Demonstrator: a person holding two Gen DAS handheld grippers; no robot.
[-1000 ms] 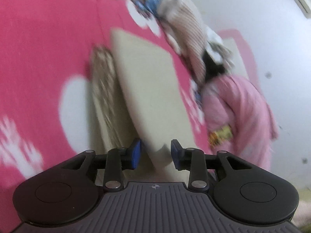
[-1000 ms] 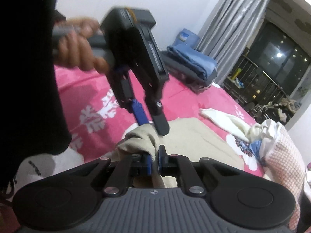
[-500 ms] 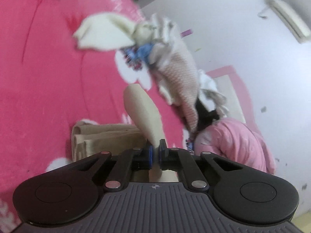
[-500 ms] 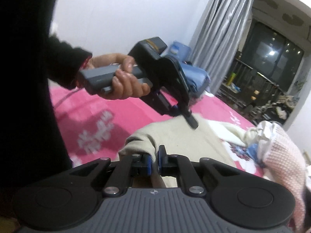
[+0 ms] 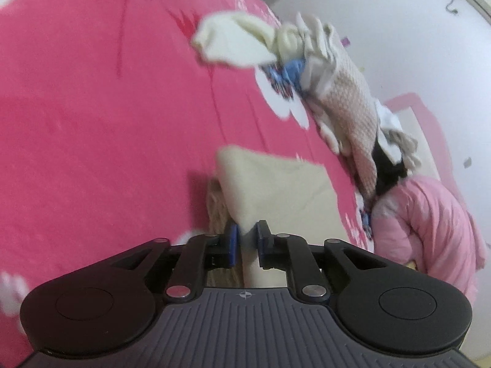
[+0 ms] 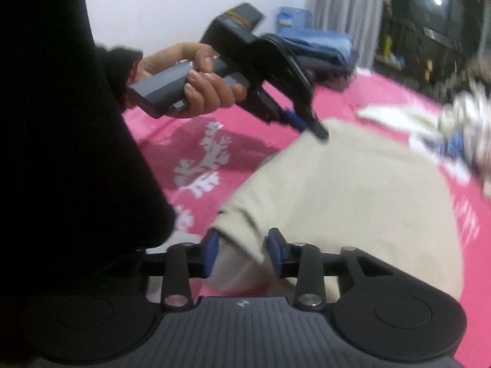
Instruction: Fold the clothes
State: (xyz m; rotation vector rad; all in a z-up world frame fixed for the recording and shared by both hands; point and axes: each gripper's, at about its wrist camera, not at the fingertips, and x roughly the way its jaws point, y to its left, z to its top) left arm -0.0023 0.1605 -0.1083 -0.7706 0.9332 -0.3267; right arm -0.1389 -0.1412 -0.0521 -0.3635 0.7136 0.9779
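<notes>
A folded beige garment (image 5: 276, 196) lies on the pink bed sheet (image 5: 92, 122). My left gripper (image 5: 247, 240) has its jaws slightly apart around the garment's near edge. In the right wrist view the same garment (image 6: 353, 190) spreads across the sheet (image 6: 214, 128). My right gripper (image 6: 242, 253) is open, with a corner of the garment lying loose between its pads. The left gripper (image 6: 310, 124), held in a hand, touches the garment's far edge there.
A heap of unfolded clothes (image 5: 331, 92) lies along the bed's far side by the white wall, with a pink jacket (image 5: 429, 230) below it. A blue folded pile (image 6: 316, 46) sits by the curtain. My dark sleeve (image 6: 61, 122) fills the left of the right wrist view.
Both grippers were shut on the beige garment half a second ago. Now the right one has opened wide and the left one has opened a little. The garment has come down onto the bed.
</notes>
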